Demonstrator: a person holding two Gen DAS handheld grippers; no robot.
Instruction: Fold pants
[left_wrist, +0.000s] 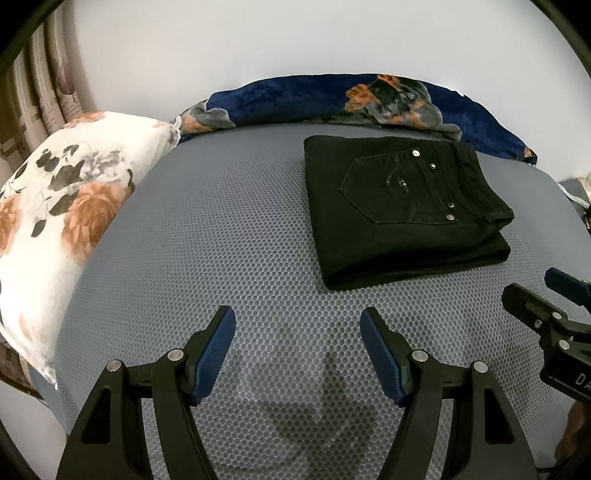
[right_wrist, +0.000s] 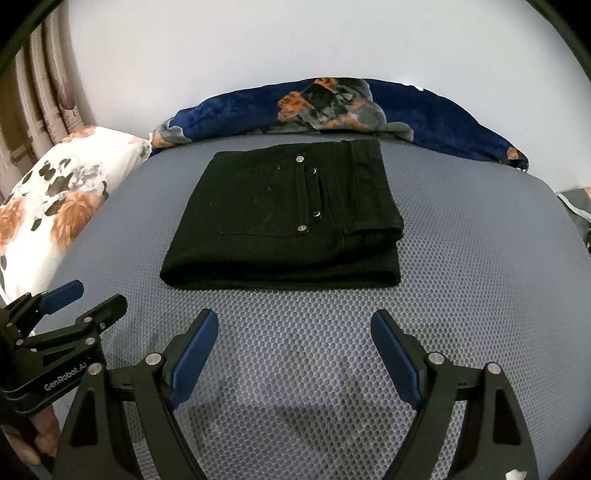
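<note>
Black pants: folded into a compact rectangle, back pocket up, lying on grey mesh mattress. Floral pillow at left; navy blanket along white wall. Left gripper and right gripper: fingers spread wide, empty, near pants, not touching them.

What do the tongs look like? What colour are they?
Both tongs, the left tongs and the right tongs, are black frames with two long fingers, each lined with a blue pad. Round silver bolts sit at the joints. White lettering reading GenRobot.AI runs along the left one's body, seen from the right wrist camera.
</note>
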